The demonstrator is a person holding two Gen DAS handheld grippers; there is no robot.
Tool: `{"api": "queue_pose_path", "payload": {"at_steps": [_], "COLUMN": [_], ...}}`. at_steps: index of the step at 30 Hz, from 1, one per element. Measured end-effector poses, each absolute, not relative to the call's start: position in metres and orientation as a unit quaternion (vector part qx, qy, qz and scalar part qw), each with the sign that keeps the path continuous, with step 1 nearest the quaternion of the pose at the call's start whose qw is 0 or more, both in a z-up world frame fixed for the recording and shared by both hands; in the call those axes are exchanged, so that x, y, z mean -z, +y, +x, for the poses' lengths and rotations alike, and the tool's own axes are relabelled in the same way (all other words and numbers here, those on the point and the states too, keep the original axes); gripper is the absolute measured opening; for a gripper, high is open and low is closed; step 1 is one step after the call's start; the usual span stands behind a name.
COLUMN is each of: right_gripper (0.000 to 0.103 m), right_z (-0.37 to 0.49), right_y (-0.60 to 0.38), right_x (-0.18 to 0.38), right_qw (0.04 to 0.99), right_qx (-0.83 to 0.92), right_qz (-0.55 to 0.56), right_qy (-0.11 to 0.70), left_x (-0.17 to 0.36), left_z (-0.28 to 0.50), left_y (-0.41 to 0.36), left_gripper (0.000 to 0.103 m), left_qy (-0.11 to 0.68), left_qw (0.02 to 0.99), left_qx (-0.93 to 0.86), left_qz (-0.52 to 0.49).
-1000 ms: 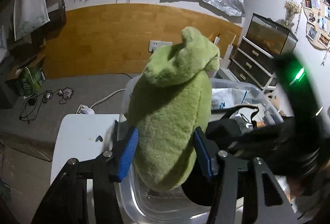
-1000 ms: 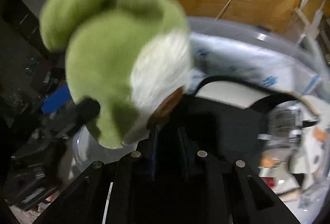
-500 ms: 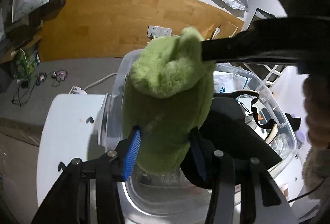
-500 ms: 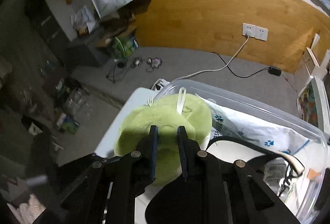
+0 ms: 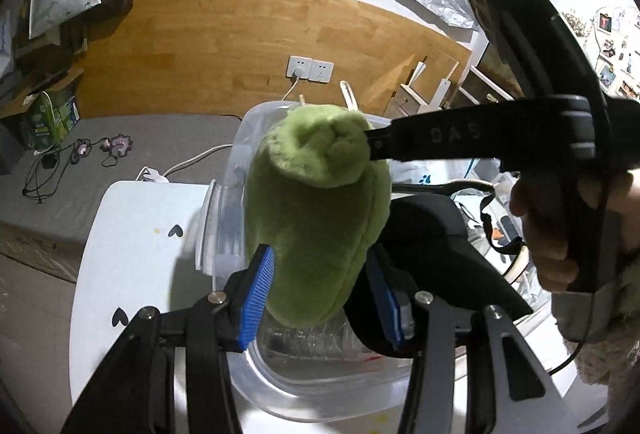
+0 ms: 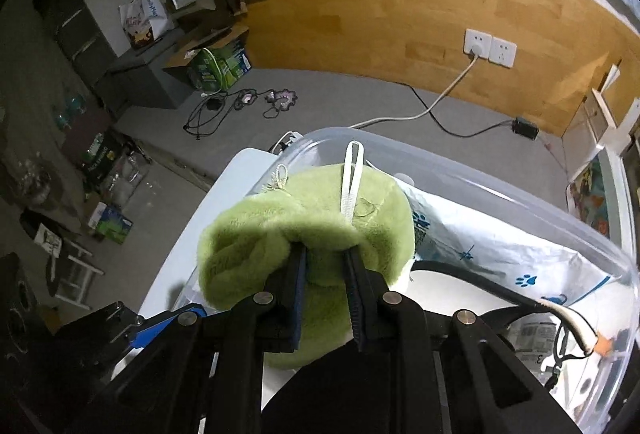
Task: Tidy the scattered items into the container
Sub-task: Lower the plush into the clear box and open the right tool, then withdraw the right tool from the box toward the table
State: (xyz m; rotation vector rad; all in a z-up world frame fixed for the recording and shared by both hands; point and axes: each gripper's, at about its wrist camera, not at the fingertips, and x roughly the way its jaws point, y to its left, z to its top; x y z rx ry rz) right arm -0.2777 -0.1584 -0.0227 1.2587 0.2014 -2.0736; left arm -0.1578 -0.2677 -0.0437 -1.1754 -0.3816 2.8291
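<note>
The green plush toy [image 5: 316, 210] stands upright over the near left corner of the clear plastic container [image 5: 320, 390], its lower end down inside the rim. The left gripper [image 5: 324, 290] has its blue-padded fingers [image 5: 256, 294] on either side of the toy's lower body, pressed into the fur and grasping it. The right gripper [image 6: 325, 260] comes in from the side and pinches a fold of fur at the toy's top between nearly closed fingers [image 6: 298, 274]; a white loop [image 6: 352, 178] sticks up from the toy just beyond them. In the left wrist view the hand [image 5: 560, 230] holding the right gripper's handle shows at the right edge. Inside the container lie a black item [image 5: 432, 246], a white bag with blue paw prints [image 6: 480, 234] and a cream-tipped strap [image 6: 568, 322]. The container sits on a white desk [image 5: 132, 234] with small heart marks. Beyond it are grey floor [image 6: 340, 102], a wood wall panel [image 6: 400, 6] and a wall socket [image 6: 490, 46] with a plugged-in white cable.
</note>
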Motion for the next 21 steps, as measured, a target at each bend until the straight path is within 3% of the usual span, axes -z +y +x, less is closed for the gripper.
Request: {"api": "queue_pose_path", "payload": {"at_steps": [7,13,14,15,17,19,20,21], "right_gripper": [0.023,0.026,0.038,0.065,0.086,0.086,0.086,0.086], "right_z": [-0.282,-0.249,-0.241,-0.233,-0.215,-0.199,-0.194,-0.188], "right_y": [-0.113,-0.066,-0.059,-0.051,-0.035,-0.022,-0.017,-0.011], "right_x": [-0.001,-0.028,-0.032,-0.037,-0.046,-0.052,-0.053,-0.054], "right_qw": [0.377,0.375,0.371,0.366,0.356,0.350,0.347,0.343], "right_qx": [0.793,0.817,0.825,0.833,0.848,0.855,0.858,0.860], "right_qz": [0.475,0.429,0.418,0.407,0.382,0.372,0.369,0.366], "right_qy": [-0.062,-0.086,-0.086,-0.085,-0.085,-0.088,-0.089,-0.091], "left_x": [0.050,0.047,0.044,0.040,0.032,0.022,0.016,0.011], "left_z": [-0.163,-0.160,-0.156,-0.153,-0.146,-0.138,-0.132,-0.127], "left_y": [-0.262,-0.264,-0.263,-0.262,-0.257,-0.252,-0.250,-0.248], "left_gripper": [0.048,0.048,0.048,0.048,0.048,0.056,0.074,0.083], "left_qy": [-0.099,-0.121,-0.123,-0.123,-0.118,-0.116,-0.117,-0.118], "left_qw": [0.009,0.010,0.013,0.016,0.019,0.018,0.015,0.013], "left_qx": [-0.917,-0.915,-0.916,-0.918,-0.922,-0.927,-0.931,-0.934], "left_qz": [-0.387,-0.385,-0.381,-0.376,-0.368,-0.356,-0.346,-0.337]}}
